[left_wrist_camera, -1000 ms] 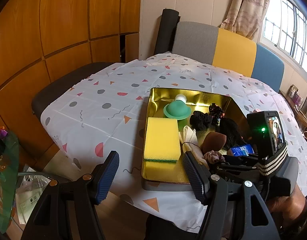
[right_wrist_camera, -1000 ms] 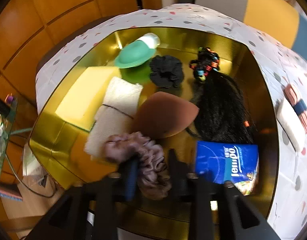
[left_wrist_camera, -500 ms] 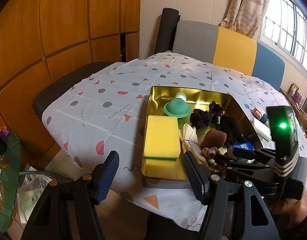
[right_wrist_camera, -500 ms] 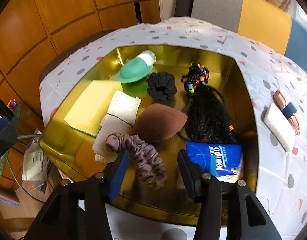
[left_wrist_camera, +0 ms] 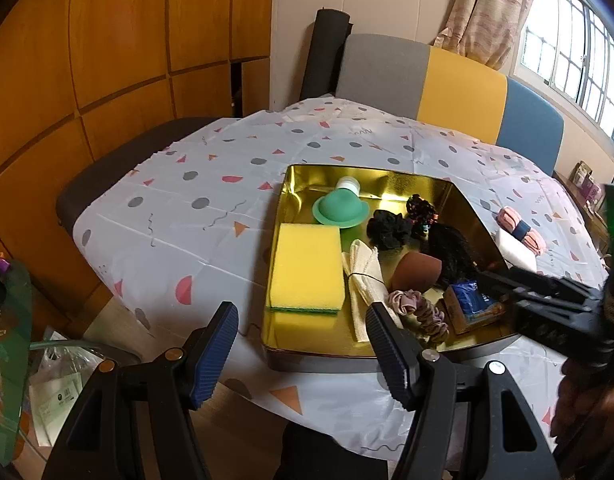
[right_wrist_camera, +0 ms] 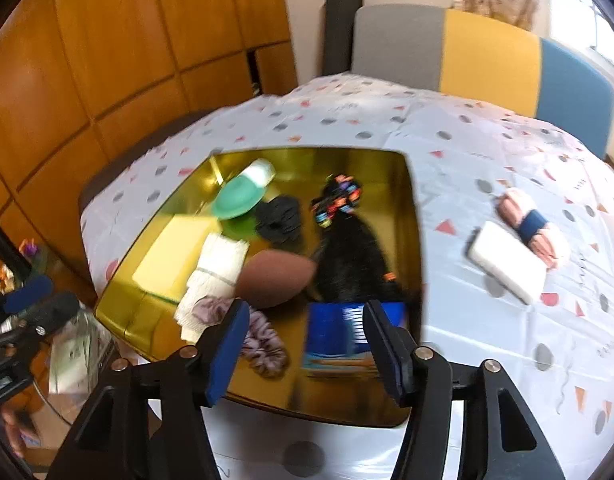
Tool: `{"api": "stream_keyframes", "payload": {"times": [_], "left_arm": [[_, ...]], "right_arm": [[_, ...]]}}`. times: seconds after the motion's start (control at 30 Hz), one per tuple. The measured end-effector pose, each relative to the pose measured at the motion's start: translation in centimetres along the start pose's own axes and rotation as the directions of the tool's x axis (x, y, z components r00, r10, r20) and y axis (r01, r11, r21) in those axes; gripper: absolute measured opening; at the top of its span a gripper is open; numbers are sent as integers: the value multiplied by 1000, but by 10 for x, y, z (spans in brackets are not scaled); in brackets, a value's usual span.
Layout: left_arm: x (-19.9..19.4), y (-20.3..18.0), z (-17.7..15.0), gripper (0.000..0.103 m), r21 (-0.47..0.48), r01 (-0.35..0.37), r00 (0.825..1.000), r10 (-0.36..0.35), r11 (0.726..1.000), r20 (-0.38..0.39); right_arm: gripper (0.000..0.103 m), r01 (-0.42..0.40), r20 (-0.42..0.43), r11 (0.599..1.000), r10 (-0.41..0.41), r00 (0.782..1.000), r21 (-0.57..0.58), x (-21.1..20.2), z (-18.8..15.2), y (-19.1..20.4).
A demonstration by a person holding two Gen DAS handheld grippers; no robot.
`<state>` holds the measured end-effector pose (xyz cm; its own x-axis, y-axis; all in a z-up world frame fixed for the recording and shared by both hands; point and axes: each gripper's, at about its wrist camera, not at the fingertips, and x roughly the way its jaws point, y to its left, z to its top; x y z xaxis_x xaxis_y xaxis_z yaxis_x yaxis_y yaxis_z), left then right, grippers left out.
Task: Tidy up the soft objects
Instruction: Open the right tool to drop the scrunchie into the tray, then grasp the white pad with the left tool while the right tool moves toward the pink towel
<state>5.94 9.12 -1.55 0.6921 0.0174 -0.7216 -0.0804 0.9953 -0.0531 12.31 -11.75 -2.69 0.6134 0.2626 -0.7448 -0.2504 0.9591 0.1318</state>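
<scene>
the mauve scrunchie (left_wrist_camera: 419, 312) lies loose in the gold tray (left_wrist_camera: 371, 176), at its near edge, between the folded cream cloth (left_wrist_camera: 363, 276) and the blue tissue pack (left_wrist_camera: 473, 302), just in front of the brown sponge (left_wrist_camera: 417, 270). your right gripper (right_wrist_camera: 305, 344) hangs above that near edge with its jaws wide apart, gripping nothing. your left gripper (left_wrist_camera: 303, 354) is spread wide too, empty, off the tray's near left corner. outside the tray, near its right edge, a white block (right_wrist_camera: 507, 262) touches a pink roll (right_wrist_camera: 531, 228) on the tablecloth (left_wrist_camera: 211, 208).

A grey-yellow-blue chair back (left_wrist_camera: 447, 80) stands behind the patterned tablecloth (left_wrist_camera: 211, 216).
</scene>
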Motion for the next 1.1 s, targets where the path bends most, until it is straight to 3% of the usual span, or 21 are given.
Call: {"api": "stream_keyframes", "payload": {"times": [0.3, 0.7, 0.97, 1.1], "left_arm": [[0, -23, 3, 67, 61, 31, 999, -31, 998, -8], [-5, -68, 20, 67, 128, 99, 995, -100, 987, 6], [-2, -111, 28, 67, 232, 159, 987, -159, 960, -19], [-1, -143, 36, 67, 301, 211, 977, -209, 930, -41]], "right_arm": [[70, 60, 54, 996, -64, 996, 68, -33, -4, -51], [73, 205, 49, 962, -217, 975, 183, -67, -25, -146], [77, 300, 33, 924, -316, 948, 238, -86, -39, -207], [78, 340, 18, 901, -358, 934, 270, -91, -53, -239]]}}
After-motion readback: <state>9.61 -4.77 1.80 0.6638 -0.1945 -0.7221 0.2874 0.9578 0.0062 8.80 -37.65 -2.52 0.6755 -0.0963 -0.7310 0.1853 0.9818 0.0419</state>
